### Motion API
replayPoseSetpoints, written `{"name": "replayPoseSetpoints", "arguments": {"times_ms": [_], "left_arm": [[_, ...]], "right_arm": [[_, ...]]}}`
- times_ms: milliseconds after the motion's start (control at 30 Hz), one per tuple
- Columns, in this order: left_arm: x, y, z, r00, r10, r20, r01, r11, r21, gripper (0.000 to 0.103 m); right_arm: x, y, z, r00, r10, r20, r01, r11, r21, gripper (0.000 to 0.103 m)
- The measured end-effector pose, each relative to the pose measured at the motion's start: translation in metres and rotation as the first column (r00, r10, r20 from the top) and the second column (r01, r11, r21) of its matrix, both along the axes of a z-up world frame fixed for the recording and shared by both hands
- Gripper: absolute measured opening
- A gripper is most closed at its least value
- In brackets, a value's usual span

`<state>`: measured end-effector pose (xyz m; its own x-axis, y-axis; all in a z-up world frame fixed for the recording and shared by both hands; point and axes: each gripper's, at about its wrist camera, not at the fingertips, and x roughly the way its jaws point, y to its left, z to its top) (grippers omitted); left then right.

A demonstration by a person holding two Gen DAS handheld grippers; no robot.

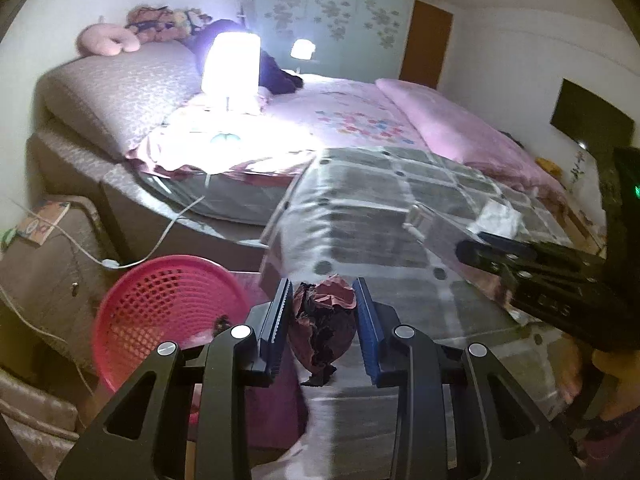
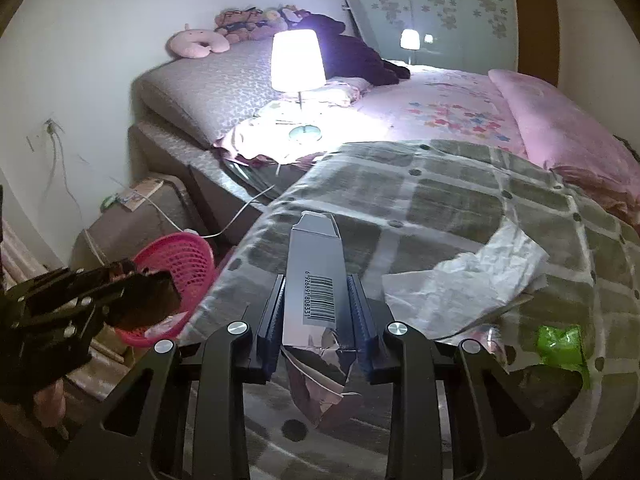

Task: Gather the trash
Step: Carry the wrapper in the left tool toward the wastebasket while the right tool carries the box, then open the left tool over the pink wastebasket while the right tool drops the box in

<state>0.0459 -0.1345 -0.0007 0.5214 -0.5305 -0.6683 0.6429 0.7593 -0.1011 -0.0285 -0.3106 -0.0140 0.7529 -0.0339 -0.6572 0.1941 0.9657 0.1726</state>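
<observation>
My left gripper is shut on a crumpled dark red wrapper, held just past the bed's edge, to the right of a pink mesh basket on the floor. My right gripper is shut on a long silver carton with a barcode, lifted over the grey checked quilt. The right wrist view shows the left gripper at lower left, in front of the basket. A crumpled white paper and a green wrapper lie on the quilt to the right.
A lit table lamp stands on the bed with its white cord trailing to the floor. Pink bedding, soft toys and a dark garment are farther back. A brown padded bench stands behind the basket.
</observation>
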Motion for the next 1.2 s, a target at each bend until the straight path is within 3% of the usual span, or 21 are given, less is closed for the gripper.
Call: {"name": "replayPoseSetpoints", "arguments": {"times_ms": [500,900,1200], "left_arm": [[0.054,0.062,-0.013,0.975,0.222,0.017,-0.222,0.974,0.045,0.030],[0.090,0.085,-0.036,0.954,0.295,-0.050,-0.292,0.954,0.067,0.030],[0.109,0.094,-0.068,0.943,0.322,-0.085,-0.311,0.942,0.123,0.030]], "right_arm": [[0.029,0.040,0.001,0.994,0.113,-0.003,-0.113,0.993,0.045,0.030],[0.069,0.077,0.000,0.979,0.205,-0.021,-0.203,0.976,0.082,0.030],[0.114,0.118,-0.023,0.953,0.289,-0.089,-0.277,0.953,0.125,0.030]]}}
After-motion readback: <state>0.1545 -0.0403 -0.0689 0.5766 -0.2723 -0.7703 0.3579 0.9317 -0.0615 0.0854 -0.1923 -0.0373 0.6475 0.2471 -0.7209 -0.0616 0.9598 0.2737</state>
